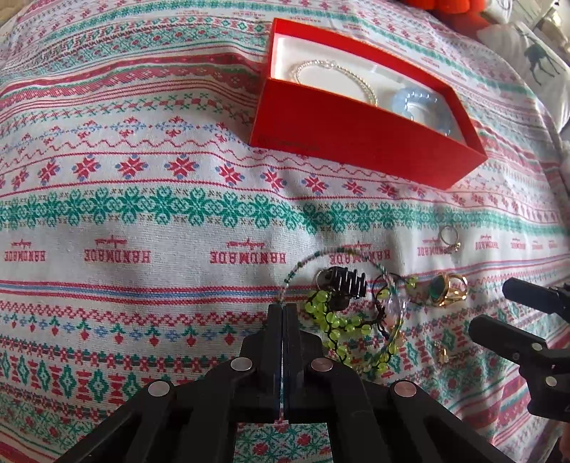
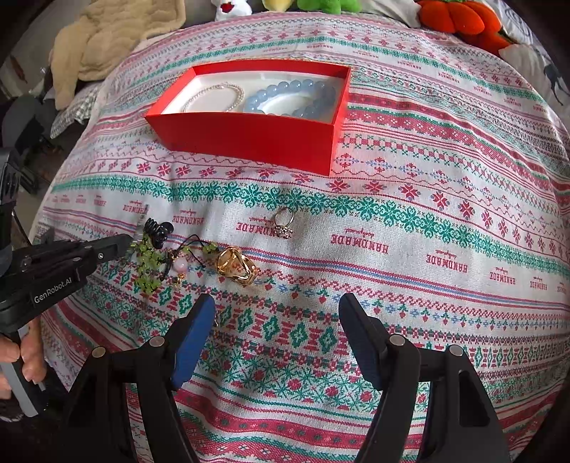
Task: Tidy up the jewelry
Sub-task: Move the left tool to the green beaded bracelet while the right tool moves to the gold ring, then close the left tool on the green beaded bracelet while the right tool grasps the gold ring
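A red box [image 1: 356, 142] [image 2: 249, 137] holds a pearl bracelet [image 1: 335, 76] [image 2: 217, 96] and a blue bead bracelet [image 1: 424, 107] [image 2: 295, 98]. My left gripper [image 1: 283, 308] [image 2: 130, 245] is shut on a thin green-and-white beaded bracelet [image 1: 342, 254] at the left of a jewelry pile: green bead strand [image 1: 331, 320] [image 2: 148, 263], black hair claw [image 1: 347, 283] [image 2: 158, 229], gold ring with a green stone [image 1: 449, 288] [image 2: 237, 265], small silver ring [image 1: 449, 239] [image 2: 284, 222]. My right gripper [image 2: 278, 313] [image 1: 498, 313] is open and empty, just right of the pile.
A patterned "HANDMADE" cloth [image 2: 392, 220] covers the surface. Plush toys [image 2: 459, 21] and a beige blanket [image 2: 107, 39] lie at the far edge. A small gold earring [image 1: 443, 352] lies near the pile.
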`<action>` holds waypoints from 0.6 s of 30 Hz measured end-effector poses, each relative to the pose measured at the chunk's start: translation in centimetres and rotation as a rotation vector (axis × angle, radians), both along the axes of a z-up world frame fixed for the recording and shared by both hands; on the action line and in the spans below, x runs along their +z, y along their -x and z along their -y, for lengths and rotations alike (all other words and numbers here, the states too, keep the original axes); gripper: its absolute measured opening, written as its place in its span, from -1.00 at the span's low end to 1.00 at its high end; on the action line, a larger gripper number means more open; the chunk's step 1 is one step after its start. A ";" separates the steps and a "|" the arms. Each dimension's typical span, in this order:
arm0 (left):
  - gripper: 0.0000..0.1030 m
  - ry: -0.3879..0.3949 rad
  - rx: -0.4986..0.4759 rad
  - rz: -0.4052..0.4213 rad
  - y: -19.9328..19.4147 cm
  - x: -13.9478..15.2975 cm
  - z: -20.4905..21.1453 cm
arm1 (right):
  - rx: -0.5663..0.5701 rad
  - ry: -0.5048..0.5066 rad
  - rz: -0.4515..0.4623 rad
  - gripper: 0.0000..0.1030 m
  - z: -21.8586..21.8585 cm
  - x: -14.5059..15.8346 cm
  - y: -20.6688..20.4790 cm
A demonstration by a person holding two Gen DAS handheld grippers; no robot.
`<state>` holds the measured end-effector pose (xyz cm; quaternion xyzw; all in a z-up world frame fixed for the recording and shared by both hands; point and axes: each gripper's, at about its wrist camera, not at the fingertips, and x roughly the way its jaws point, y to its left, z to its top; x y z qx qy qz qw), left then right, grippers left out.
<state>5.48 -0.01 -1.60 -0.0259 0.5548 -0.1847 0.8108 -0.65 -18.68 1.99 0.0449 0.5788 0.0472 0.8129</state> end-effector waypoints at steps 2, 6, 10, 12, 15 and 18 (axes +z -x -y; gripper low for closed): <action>-1.00 0.006 0.007 0.009 -0.2 0.5 -0.4 | -0.005 -0.009 0.004 0.45 0.1 0.1 -0.1; -1.00 0.017 0.019 0.004 -0.5 0.9 -1.4 | -0.017 -0.030 0.000 0.45 0.3 0.2 -0.4; -1.00 0.071 0.020 -0.019 -0.5 1.0 -2.3 | -0.052 -0.075 -0.009 0.44 0.8 0.1 -0.7; -1.00 0.086 0.018 -0.031 -0.4 0.9 -2.5 | -0.068 -0.101 -0.012 0.40 1.0 0.1 -0.8; -0.95 0.071 -0.004 -0.045 -0.3 0.3 -1.8 | -0.076 -0.125 -0.017 0.30 0.9 0.1 -1.1; -0.95 0.044 -0.017 -0.078 -0.1 -0.9 -1.0 | -0.074 -0.132 -0.029 0.18 0.5 -0.4 -1.5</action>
